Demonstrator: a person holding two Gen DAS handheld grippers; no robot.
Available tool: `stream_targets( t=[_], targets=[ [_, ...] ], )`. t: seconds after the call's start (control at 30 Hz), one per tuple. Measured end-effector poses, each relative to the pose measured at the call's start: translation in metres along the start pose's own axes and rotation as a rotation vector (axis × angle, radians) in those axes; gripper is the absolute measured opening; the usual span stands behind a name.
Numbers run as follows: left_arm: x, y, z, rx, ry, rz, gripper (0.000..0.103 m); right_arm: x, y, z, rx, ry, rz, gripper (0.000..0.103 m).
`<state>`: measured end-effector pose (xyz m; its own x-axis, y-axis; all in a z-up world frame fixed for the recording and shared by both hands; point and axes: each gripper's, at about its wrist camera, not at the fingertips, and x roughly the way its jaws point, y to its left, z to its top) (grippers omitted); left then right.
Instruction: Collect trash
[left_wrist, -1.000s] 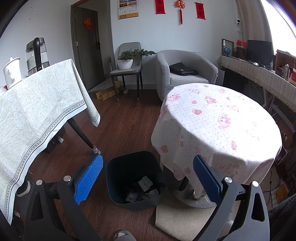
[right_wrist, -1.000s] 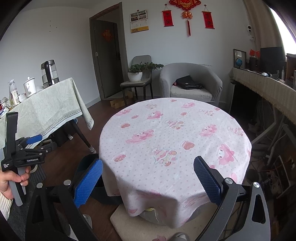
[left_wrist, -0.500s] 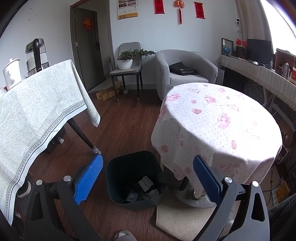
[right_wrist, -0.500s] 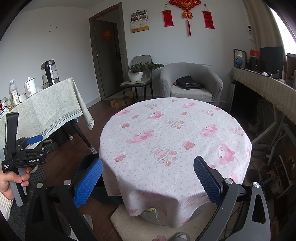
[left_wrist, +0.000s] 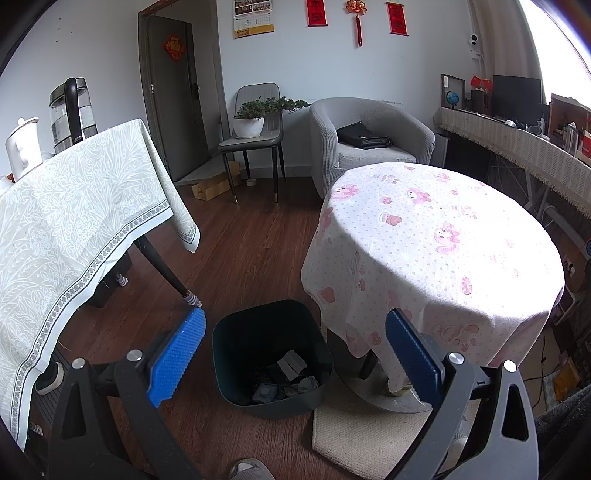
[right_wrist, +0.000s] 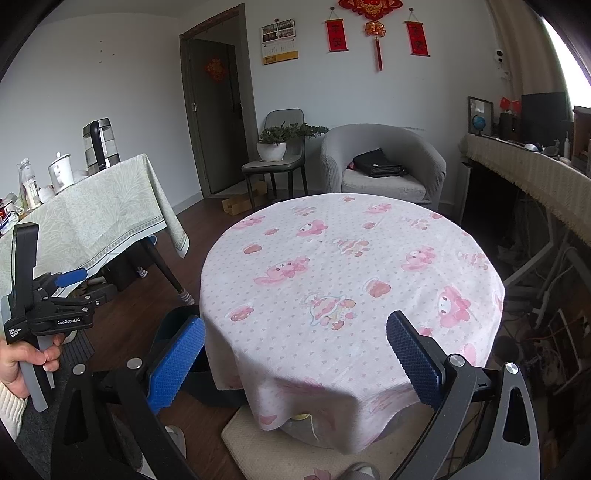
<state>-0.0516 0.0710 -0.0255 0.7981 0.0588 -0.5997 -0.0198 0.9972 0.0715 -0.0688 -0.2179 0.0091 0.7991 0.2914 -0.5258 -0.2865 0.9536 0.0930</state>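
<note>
Left wrist view: our left gripper (left_wrist: 293, 354) and right gripper (right_wrist: 295, 356) gape empty; bin (left_wrist: 271, 354) nearly underfoot, tipping risk.

Dark teal bin (left_wrist: 271, 332) — white-pink cartoon tablecloth (right_wrist: 351, 277) — blue-padded tongs (left_wrist: 291, 354).
</note>
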Motion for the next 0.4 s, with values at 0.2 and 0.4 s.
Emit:
stream_targets(
  t=[0.2,0.4],
  targets=[
    [0.0025,0.0001,0.0004,-0.016,0.023,-0.036,0.1,0.0003,0.0003,0.0001,-0.001,0.001,0.0,0.099],
    [0.002,-0.0028,-0.0002,-0.003,0.012,-0.017,0.1,0.0003,0.0003,0.0003,0.001,0.001,0.001,0.099]
  ],
)
